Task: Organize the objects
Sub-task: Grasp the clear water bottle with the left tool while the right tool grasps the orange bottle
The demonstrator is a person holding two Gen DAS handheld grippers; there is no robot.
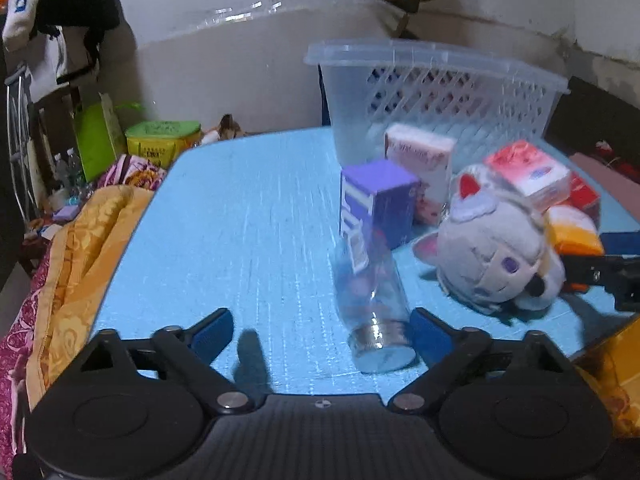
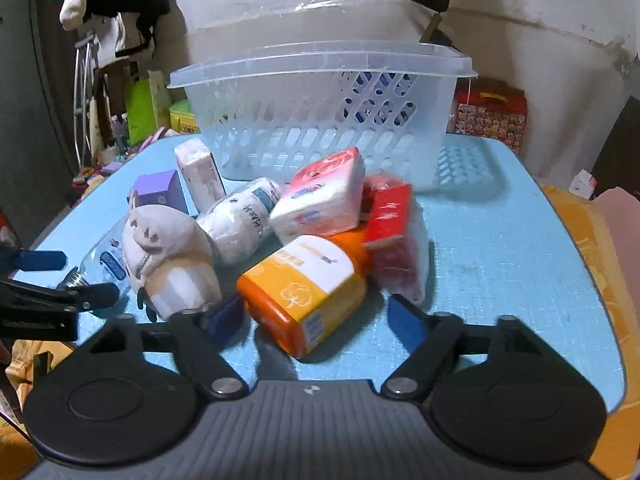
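While it lies on its side on the light blue table (image 1: 248, 216), the clear plastic bottle (image 1: 372, 300) has its long axis running away from the left wrist camera, silver cap end nearest and just beside the right blue pad of the left gripper (image 1: 322, 332), whose jaws stand wide apart around bare table, gripping nothing. Just beyond the bottle's far end stands a purple box (image 1: 380, 196), with a pink tissue pack (image 1: 420, 160) behind it and a grey plush toy (image 1: 496, 252) to the right. A translucent lattice basket (image 1: 440, 92) sits at the table's back edge, against a stained white wall. Orange and magenta bedding (image 1: 76, 248) surrounds the table, and a green-lidded yellow tub (image 1: 164, 140) sits at far left.

Only the right wrist view shows the whole pile: an orange tissue pack (image 2: 304, 292) lies between the spread fingers of the right gripper (image 2: 316, 316), not clamped, with a red pack (image 2: 390, 216), a white-and-red pack (image 2: 320, 196) and a white roll (image 2: 240, 220) behind it.
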